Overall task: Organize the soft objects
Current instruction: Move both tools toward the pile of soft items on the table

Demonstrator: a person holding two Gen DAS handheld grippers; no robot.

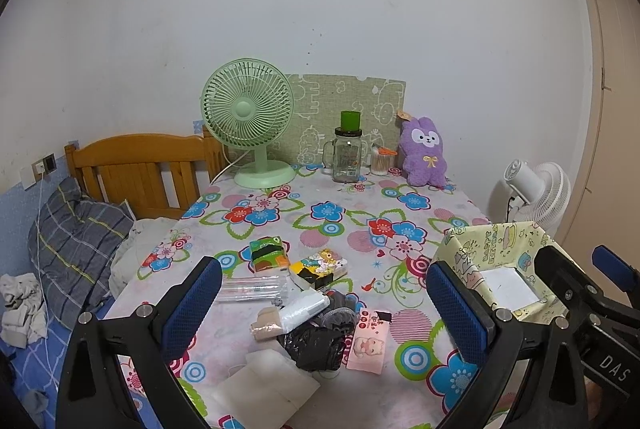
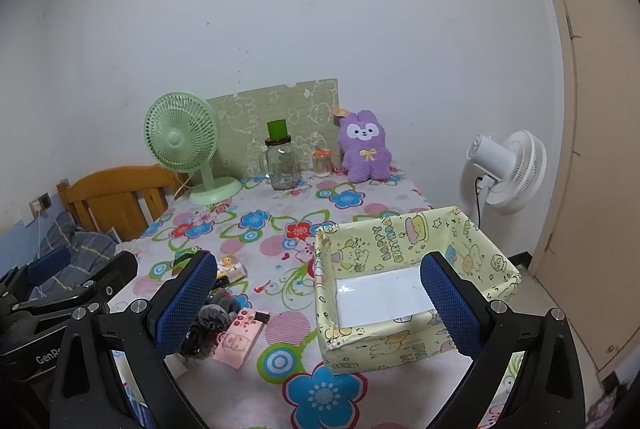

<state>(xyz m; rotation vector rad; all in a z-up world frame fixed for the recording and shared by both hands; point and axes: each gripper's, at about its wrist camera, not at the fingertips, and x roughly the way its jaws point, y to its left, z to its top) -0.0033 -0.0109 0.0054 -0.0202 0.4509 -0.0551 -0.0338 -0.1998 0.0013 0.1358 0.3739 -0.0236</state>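
Note:
A pile of small soft things lies on the flowered tablecloth (image 1: 328,229): a green tissue pack (image 1: 267,253), a cartoon tissue pack (image 1: 320,266), a clear tube pack (image 1: 254,289), a white roll (image 1: 302,309), dark socks (image 1: 320,339), a pink packet (image 1: 366,347) and white cloth (image 1: 264,385). My left gripper (image 1: 324,305) hangs open above the pile, holding nothing. A yellow cartoon box (image 2: 412,289) with a white floor stands at the right. My right gripper (image 2: 320,301) is open over the box's left wall, holding nothing. A purple plush rabbit (image 1: 425,151) leans at the back.
At the table's back stand a green desk fan (image 1: 250,121), a glass jar with a green lid (image 1: 347,153), a small swab jar (image 1: 382,161) and a green board. A white floor fan (image 2: 508,169) stands right of the table. A wooden bed with bedding lies to the left.

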